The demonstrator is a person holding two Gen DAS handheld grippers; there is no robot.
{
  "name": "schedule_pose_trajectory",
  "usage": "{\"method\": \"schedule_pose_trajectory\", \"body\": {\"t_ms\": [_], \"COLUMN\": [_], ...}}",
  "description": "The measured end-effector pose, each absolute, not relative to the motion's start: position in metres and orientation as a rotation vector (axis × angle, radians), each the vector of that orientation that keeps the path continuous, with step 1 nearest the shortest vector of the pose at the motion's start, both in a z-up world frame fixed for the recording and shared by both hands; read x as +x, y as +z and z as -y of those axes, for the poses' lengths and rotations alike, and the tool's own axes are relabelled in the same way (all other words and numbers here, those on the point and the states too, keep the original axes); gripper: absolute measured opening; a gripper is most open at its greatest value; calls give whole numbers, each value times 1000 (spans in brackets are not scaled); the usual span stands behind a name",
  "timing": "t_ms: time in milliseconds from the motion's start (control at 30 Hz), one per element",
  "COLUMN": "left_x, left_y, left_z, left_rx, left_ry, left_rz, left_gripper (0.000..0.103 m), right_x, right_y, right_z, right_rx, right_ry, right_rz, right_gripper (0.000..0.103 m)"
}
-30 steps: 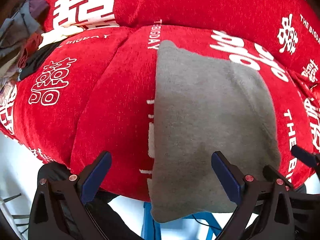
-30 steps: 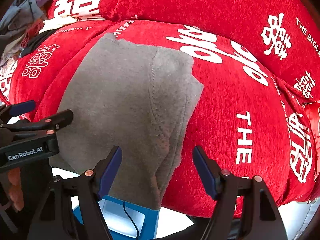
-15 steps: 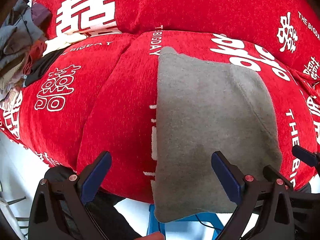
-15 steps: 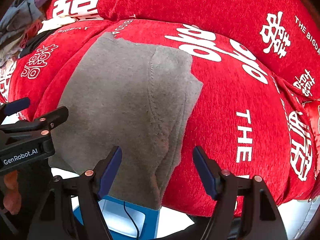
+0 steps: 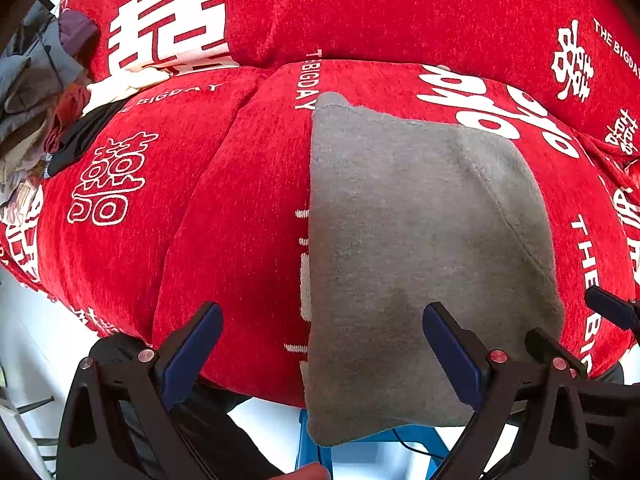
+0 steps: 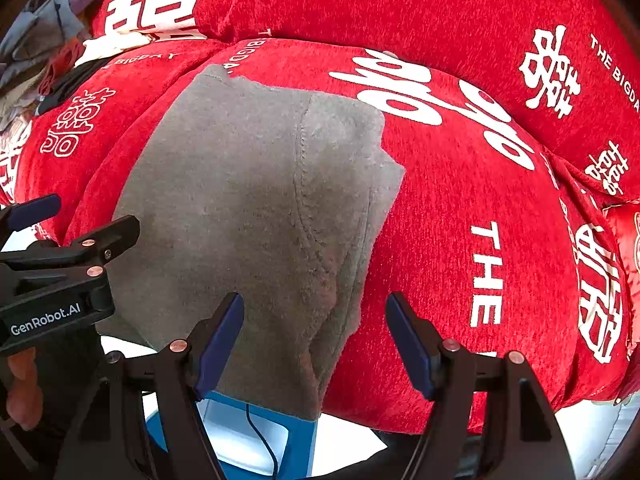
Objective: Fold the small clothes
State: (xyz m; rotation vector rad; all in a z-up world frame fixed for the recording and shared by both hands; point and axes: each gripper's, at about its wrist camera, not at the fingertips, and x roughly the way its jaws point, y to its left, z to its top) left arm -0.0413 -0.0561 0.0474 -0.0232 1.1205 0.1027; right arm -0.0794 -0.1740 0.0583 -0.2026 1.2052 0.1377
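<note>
while it hangs over the front edge: grey garment (image 5: 404, 248) lies flat on the red cover (image 5: 224, 220)
left gripper (image 5: 320, 352): fingers spread, holding nothing
right gripper (image 6: 316, 344): fingers spread, holding nothing
far left: pile of clothes (image 5: 36, 92)

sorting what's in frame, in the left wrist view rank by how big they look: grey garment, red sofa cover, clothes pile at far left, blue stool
1. red sofa cover, fills most of the view
2. grey garment
3. clothes pile, cut off by the frame edge
4. blue stool, mostly hidden under the garment, so its true size is unsure
</note>
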Motion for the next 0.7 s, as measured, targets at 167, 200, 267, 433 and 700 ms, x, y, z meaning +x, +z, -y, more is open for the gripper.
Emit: {"method": "schedule_pose_trajectory", "body": {"t_ms": [167,200,267,433,700], "left_x": [-41,-41,-41,-41,-41], "left_y": [48,48,47,47,46], "left_z": [56,56,55,55,57], "left_rx": [-26,-27,-33,-28,-13], "left_ry": [98,97,93,89,92], "left_rz": [-1121,-1122,-1124,-1125,-1130], "left_gripper": [100,100,100,100,100], "right_x": [-79,-79,-79,-80,-78], "right_y": [58,59,59,58,58], "right_z": [173,173,173,173,179], "right_rx": [-205,-205,-204,-198,-175], "right_ry": [136,136,136,139,146], "right_rz": [-1206,-1206,-1205,-1205,-1204], "right_gripper": [76,76,76,76,76]}}
